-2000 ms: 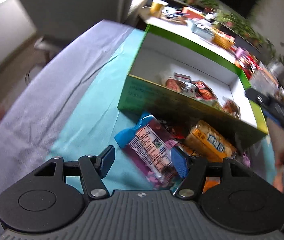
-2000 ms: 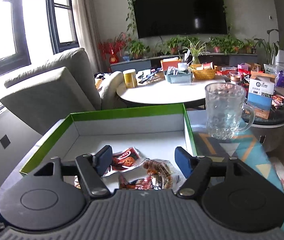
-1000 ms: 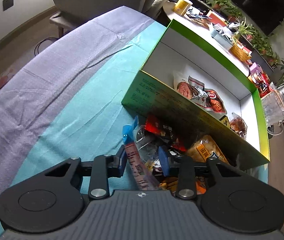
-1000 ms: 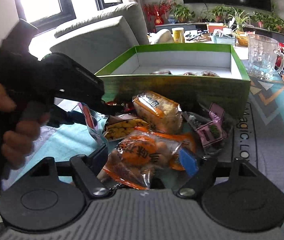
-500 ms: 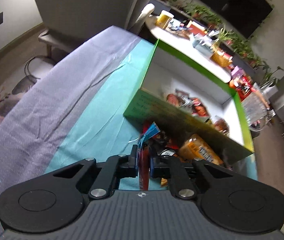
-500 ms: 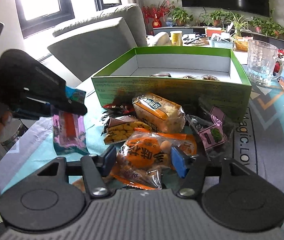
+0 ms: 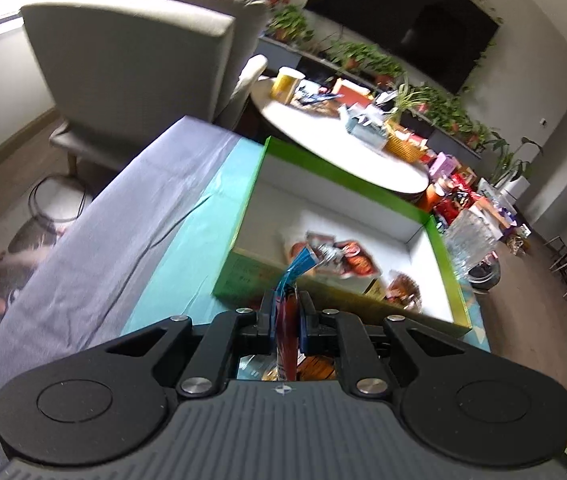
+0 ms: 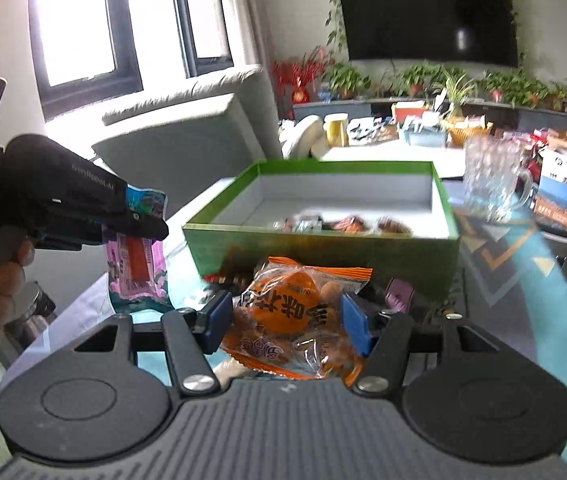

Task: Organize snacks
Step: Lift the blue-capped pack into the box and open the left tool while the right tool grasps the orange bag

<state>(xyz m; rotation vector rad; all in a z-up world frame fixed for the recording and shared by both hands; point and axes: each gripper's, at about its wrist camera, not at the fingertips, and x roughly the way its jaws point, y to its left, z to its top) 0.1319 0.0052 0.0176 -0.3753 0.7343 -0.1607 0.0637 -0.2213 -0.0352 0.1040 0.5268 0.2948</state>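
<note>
Both grippers have lifted packets off the teal cloth toward the green-rimmed cardboard box — left gripper pinches a purple-and-blue sachet edge-on; right gripper, jaws just narrowed, clasps an orange crinkly snack bag.

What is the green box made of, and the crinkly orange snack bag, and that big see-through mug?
The green box looks like cardboard: thin, stiff, flat walls, matte green outside, plain white inside. The orange snack bag looks like thin plastic film: shiny, wrinkled, partly clear so the snacks show through. The mug is clear with a bumpy pattern, probably glass, though clear plastic could look the same.
</note>
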